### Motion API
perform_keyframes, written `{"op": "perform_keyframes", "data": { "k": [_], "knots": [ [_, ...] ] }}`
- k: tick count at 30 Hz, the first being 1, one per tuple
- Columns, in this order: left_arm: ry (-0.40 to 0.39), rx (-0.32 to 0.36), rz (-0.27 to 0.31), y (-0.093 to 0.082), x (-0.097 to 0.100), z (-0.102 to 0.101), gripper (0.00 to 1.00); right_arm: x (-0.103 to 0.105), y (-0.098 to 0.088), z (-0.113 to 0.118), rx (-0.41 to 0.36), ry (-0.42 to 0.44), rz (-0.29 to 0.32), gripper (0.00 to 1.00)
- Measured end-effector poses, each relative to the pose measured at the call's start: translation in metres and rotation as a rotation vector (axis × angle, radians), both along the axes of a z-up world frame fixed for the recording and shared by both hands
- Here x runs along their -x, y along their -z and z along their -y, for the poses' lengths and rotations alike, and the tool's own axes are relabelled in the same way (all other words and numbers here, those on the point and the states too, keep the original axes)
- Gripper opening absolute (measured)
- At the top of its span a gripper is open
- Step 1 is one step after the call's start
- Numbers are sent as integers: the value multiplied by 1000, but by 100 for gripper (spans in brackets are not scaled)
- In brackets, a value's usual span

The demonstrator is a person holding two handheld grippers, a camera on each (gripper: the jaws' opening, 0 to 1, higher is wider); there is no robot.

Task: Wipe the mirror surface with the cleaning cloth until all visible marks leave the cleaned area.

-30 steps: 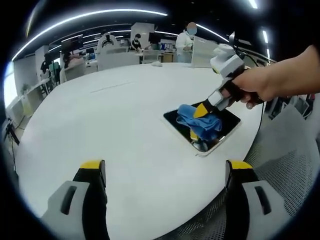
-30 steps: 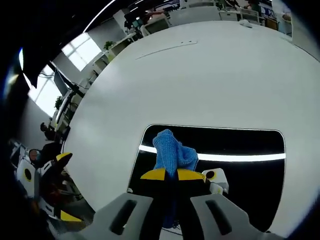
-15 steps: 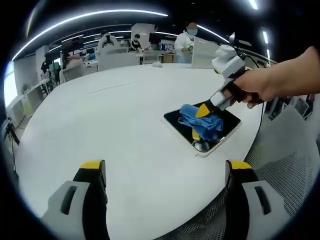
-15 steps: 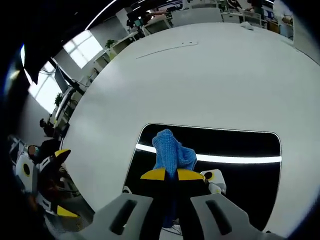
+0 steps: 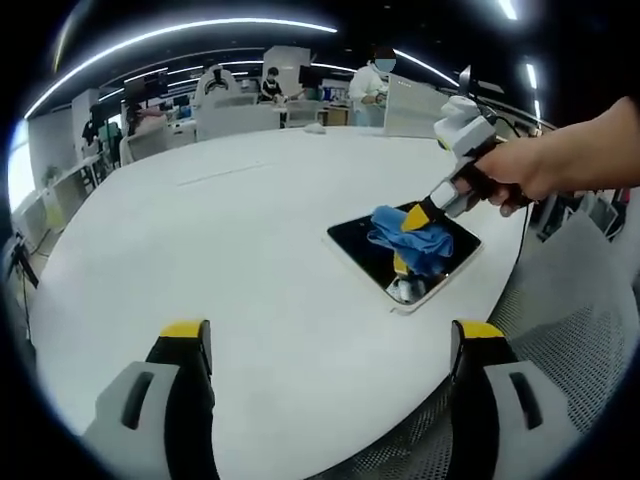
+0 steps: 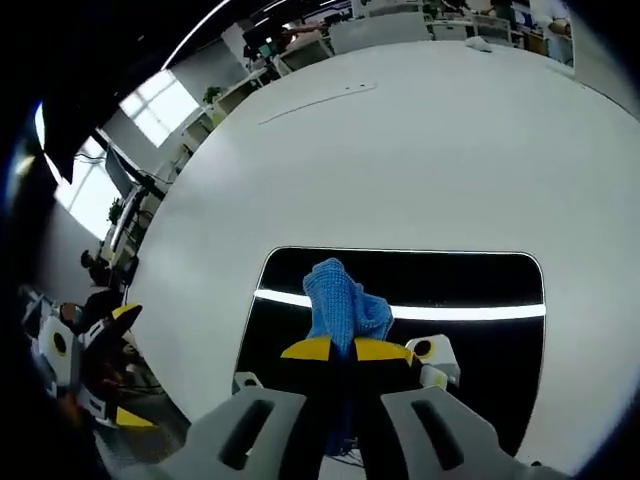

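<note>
Mirror (image 6: pixel 470 290) lies flat on the white tabletop (image 6: pixel 400 150), near the edge closest to the person; in the left gripper view the mirror (image 5: pixel 360 245) sits on the right side of the tabletop (image 5: pixel 220 260). Flat and face up, so a downward press gets backing from the tabletop and the glass likely won't skate. Dark glass shows a bright strip, a ceiling-light reflection rather than a mark. Can't tell from either view whether smudges are left.

Cloth (image 6: pixel 345 305), blue, is bunched into a wad and pinched between the tips of the right gripper (image 6: pixel 335 350), jaws closed tight on it. The wad sticks out past the yellow tips, so fabric meets the glass, not plastic. In the left gripper view the cloth (image 5: pixel 410 235) rests on the mirror around its middle, with the right gripper (image 5: pixel 415 218) angled down onto it from the person's hand (image 5: pixel 530 170). The slant likely puts pressure on the cloth while keeping the gripper body off the surface.

Left gripper (image 5: pixel 330 345) hangs over bare tabletop, well apart from the mirror, jaws wide open and holding nothing. Held back, it keeps mirror, cloth and right gripper in its camera's sight, which fits the keep-everything-visible requirement.

Judgement: mid-wipe, not near a stop.
</note>
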State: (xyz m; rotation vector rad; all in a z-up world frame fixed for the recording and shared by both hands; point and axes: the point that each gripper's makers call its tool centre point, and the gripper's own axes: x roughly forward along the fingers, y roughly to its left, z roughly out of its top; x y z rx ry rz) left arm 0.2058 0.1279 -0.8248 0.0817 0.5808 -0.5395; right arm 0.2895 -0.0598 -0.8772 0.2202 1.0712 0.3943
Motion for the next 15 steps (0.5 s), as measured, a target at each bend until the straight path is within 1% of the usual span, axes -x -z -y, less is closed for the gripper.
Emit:
{"op": "perform_keyframes", "data": {
  "k": [6,10,15],
  "knots": [
    [-2,-3,4,-1,0,-1,99,6,-5,4,21,-8,4,0],
    [-1,-3,5,-1,0,-1,99,-1,1,12,29,-3,-1,0],
    [3,-4,5,-1,0,0,99,0,1,21,34,5,0,0]
  ]
}}
